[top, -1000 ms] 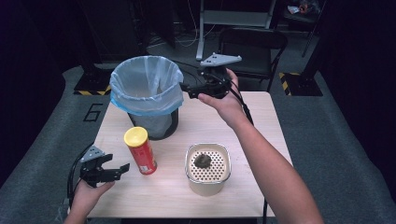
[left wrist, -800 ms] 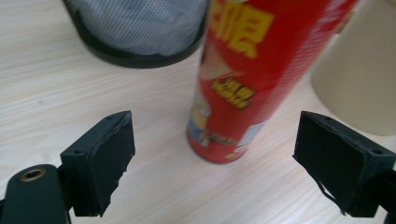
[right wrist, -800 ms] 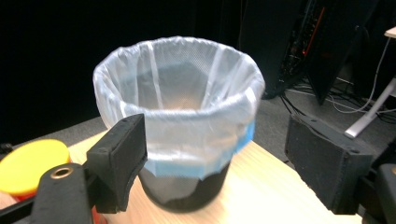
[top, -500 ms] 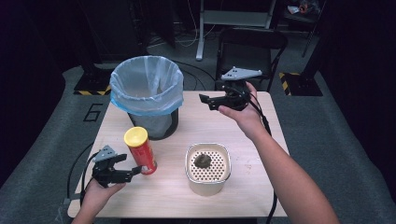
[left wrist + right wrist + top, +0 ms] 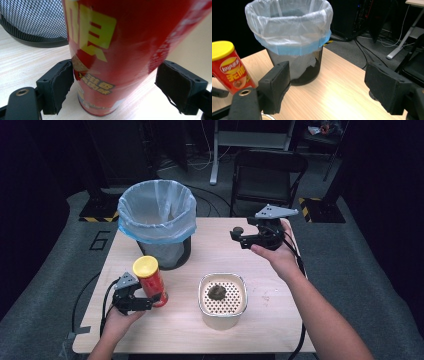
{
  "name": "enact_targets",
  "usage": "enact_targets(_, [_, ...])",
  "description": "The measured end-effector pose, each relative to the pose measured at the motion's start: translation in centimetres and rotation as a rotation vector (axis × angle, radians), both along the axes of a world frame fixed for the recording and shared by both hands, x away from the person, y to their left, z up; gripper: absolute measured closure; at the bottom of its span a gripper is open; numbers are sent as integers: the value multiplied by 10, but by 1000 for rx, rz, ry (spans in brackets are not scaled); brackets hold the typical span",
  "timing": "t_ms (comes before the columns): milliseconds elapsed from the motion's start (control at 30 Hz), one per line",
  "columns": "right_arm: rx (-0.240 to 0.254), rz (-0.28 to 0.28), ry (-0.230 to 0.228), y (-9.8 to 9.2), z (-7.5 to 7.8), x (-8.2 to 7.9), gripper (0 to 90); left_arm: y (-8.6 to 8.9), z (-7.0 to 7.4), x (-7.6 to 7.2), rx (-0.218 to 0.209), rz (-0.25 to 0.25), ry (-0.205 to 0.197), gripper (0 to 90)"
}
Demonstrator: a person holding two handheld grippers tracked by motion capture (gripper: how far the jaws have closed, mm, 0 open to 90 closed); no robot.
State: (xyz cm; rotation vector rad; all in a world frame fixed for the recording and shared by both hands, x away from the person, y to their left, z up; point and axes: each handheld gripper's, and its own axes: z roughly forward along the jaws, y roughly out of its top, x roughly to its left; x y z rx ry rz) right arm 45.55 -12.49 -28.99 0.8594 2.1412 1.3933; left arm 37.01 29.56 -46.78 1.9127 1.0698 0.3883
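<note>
A red chip can with a yellow lid stands upright at the table's front left. My left gripper is open, its jaws on either side of the can's lower part. In the left gripper view the can stands between the pads of my left gripper; the left pad is almost on it, the right pad stands apart. My right gripper hangs open and holds nothing above the table's back right, pointing toward the lined trash bin. Between the jaws of my right gripper I see the bin and the can.
A white perforated container with a dark lump in it sits at the front middle. The bin's black mesh wall is just behind the can. A black chair stands beyond the table's far edge.
My left gripper slid right until its jaws straddle the can. My right gripper drew back from over the bin to the right and lower.
</note>
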Motion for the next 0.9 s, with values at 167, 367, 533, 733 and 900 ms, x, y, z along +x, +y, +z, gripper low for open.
enact_targets(167, [7, -11, 5, -11, -11, -5, 203, -2, -1, 2, 7, 0, -22, 153])
enact_targets(367, [2, -36, 27, -27, -32, -12, 203, -4, -4, 5, 29, 2, -38, 172])
enact_targets(533, [17, -62, 37, -38, -50, -19, 209, -2, -9, 5, 29, 6, -46, 212])
enact_targets(733, [0, -84, 51, -47, -76, -30, 213, -3, -9, 4, 35, 15, -61, 220])
enact_targets(900, [20, -125, 68, -57, -94, -37, 229, -4, -9, 2, 38, 14, -67, 225])
